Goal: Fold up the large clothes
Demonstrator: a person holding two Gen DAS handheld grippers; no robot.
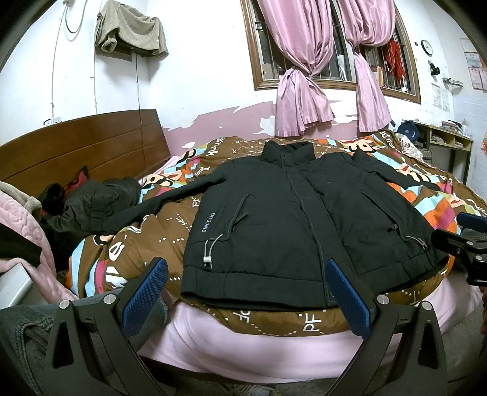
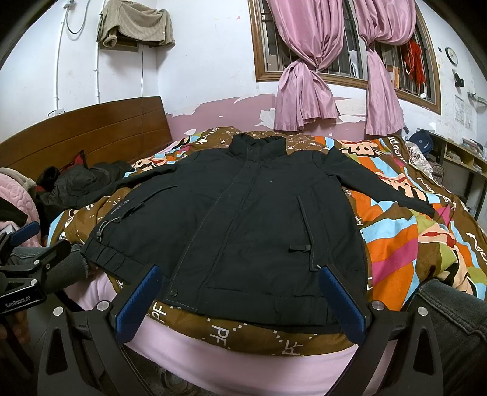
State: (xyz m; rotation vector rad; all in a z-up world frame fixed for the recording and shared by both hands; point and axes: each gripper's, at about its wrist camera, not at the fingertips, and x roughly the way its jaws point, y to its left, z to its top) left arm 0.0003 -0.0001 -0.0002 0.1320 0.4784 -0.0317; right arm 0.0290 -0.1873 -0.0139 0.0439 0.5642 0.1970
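The black jacket (image 1: 283,225) lies face up and zipped on the quilt (image 1: 146,243), collar toward the window wall, hem at the near edge of the bed. Both sleeves are spread out to the sides: one runs left toward the headboard (image 1: 82,146), the other reaches right across the bright stripes of the quilt (image 2: 404,231).

The left gripper (image 1: 246,292) is held low in front of the bed edge, pointing at the jacket's hem; its blue-padded fingers (image 1: 146,292) stand wide apart with nothing between them. The right gripper (image 2: 243,298) sits in the same pose, a little to the right, fingers (image 2: 344,304) likewise spread and empty, framing the hem without touching it. Each gripper shows at the edge of the other's view, just beside the jacket's lower corners.

A second dark garment (image 1: 91,204) is heaped at the left by the headboard, near the end of the left sleeve. A pink blanket (image 1: 27,225) lies further left. Under the quilt a pink sheet (image 2: 243,359) covers the mattress edge. Pink curtains (image 1: 304,76) are tied at the barred window, and a beige cloth (image 1: 131,27) hangs high on the wall. A shelf (image 1: 447,140) stands at the far right.

The left sleeve's cuff merges with the dark heap and cannot be made out. The person's denim-clad leg (image 2: 450,329) cuts off the quilt's right corner.
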